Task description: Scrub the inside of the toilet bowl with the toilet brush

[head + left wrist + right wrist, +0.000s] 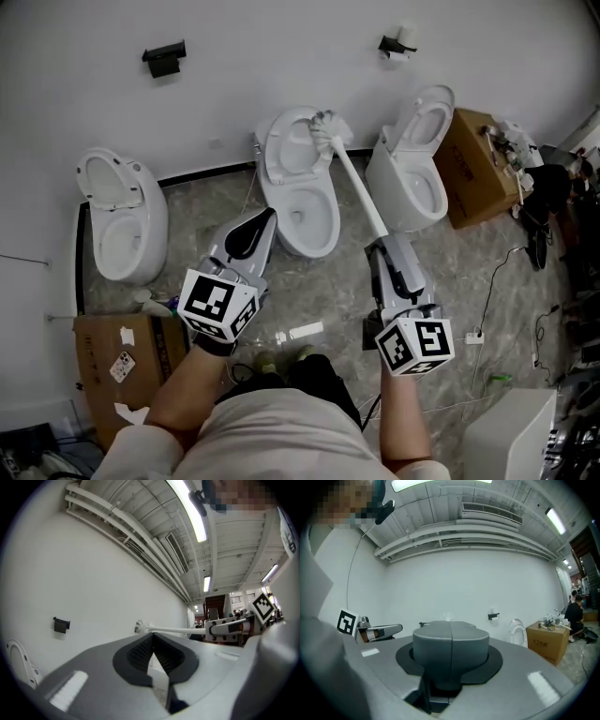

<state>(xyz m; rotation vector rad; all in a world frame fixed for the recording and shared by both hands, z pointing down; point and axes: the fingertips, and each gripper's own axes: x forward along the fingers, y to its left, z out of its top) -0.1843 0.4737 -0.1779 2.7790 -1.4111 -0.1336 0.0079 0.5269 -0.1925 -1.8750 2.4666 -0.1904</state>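
Head view, with both gripper views. Three toilets stand along a white wall on a stone-patterned floor [211,202]. The person faces the middle toilet [281,211], whose lid [289,150] is raised.

The right gripper [375,246] has its jaws closed on the lower end of the toilet brush [356,187]. The white handle slants up and to the left from the jaws. The brush head [329,129] lies at the back of the middle toilet, against the right edge of the raised lid and above the bowl opening. In the right gripper view the jaws of the right gripper [450,623] meet along a straight seam, and only a tuft of bristles shows above them.

The left gripper [272,214] points at the front left of the same toilet. Its jaws are closed at the tips, with nothing between them (left gripper [152,637]).

A cardboard box [473,169] stands just beside the right toilet [412,183].
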